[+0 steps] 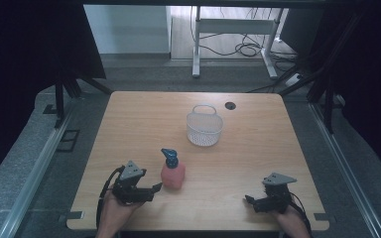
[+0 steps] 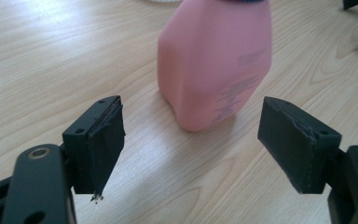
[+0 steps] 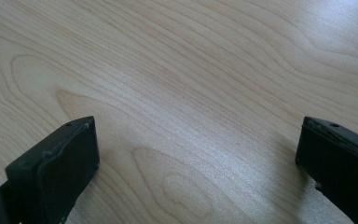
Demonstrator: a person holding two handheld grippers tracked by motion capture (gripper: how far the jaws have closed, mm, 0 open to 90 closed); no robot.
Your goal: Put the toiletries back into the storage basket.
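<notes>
On the bench from above, my left gripper [image 1: 155, 188] approaches the pink bottle [image 1: 173, 174]; along its open, empty jaws the bottle [image 2: 216, 60] stands just ahead, needing advance then closing; my right gripper [image 3: 196, 154] idles open.

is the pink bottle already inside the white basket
No, the pink bottle stands upright on the table in front of the left gripper, well apart from the white basket.

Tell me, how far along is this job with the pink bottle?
Hardly begun. The pink bottle stands upright on the table, ungripped. The left tongs are open just in front of it. The right tongs wait open over bare wood. Gripping it remains.
</notes>
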